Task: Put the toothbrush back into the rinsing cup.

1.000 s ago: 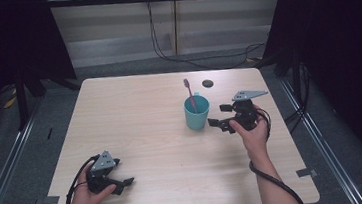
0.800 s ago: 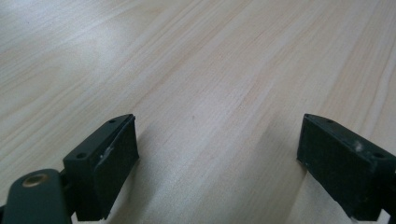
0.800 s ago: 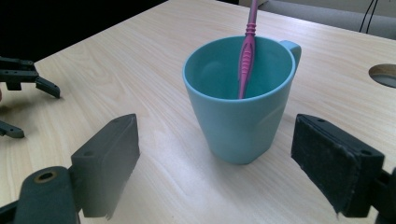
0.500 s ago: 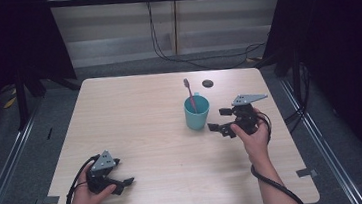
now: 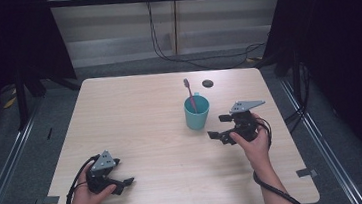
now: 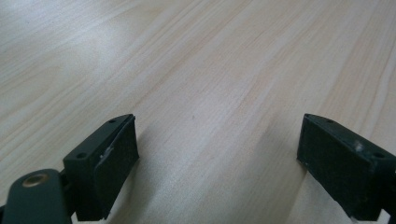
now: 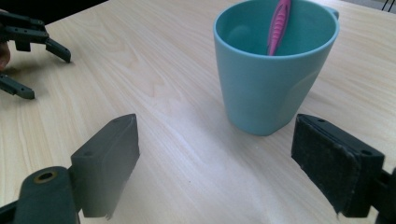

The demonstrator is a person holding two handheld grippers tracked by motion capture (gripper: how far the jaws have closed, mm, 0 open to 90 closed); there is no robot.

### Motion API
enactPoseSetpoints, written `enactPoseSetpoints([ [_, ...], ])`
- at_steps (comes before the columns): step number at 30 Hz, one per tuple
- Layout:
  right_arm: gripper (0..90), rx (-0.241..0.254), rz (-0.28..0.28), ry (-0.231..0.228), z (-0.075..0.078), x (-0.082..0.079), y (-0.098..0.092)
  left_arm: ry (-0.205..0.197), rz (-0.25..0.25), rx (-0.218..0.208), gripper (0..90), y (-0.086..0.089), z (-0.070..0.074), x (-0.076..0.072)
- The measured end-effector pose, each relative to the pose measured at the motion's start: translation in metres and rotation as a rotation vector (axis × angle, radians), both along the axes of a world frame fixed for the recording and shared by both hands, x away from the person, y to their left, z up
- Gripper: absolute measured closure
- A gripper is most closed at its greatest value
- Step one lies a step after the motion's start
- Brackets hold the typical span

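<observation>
Teal cup (image 7: pixel 275 70) holding pink toothbrush (image 7: pixel 279 25) carries no legible writing.

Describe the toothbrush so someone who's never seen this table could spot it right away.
On the light wooden table, find the teal mug right of centre, toward the far edge. The pink toothbrush stands inside it, leaning, the one thing poking above the rim.

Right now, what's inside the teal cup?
A pink toothbrush stands in the teal cup, leaning against the inner wall, its top rising above the rim. The cup's wall hides its lower end and the bottom.
</observation>
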State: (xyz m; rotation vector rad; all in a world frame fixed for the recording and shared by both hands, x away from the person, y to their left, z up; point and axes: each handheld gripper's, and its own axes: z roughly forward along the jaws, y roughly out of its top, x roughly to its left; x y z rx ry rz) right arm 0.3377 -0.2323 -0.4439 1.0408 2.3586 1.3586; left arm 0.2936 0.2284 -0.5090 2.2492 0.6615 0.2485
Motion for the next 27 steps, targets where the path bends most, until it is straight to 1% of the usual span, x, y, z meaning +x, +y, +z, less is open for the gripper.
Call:
enactPoseSetpoints([
  [3, 14.5, 0.006, 0.011, 0.001, -0.001, -0.003, 0.001, 0.0, 0.0, 0.0, 12.1, 0.0, 0.0, 0.0],
  [7, 14.5, -0.008, 0.021, 0.002, -0.002, -0.006, 0.002, 0.0, 0.004, -0.004, 12.1, 0.0, 0.0, 0.0],
  [10, 14.5, -0.017, 0.026, -0.001, -0.004, -0.009, 0.001, -0.001, 0.0, 0.001, 12.1, 0.0, 0.0, 0.0],
  [19, 14.5, -0.067, 0.04, 0.015, -0.015, -0.018, 0.001, 0.0, 0.0, 0.0, 12.1, 0.0, 0.0, 0.0],
  [21, 14.5, -0.071, 0.047, 0.02, -0.017, -0.02, 0.0, 0.0, 0.001, 0.0, 12.1, 0.0, 0.0, 0.0],
  [27, 14.5, -0.084, 0.045, 0.029, -0.023, -0.026, -0.002, 0.0, 0.0, 0.0, 12.1, 0.0, 0.0, 0.0],
])
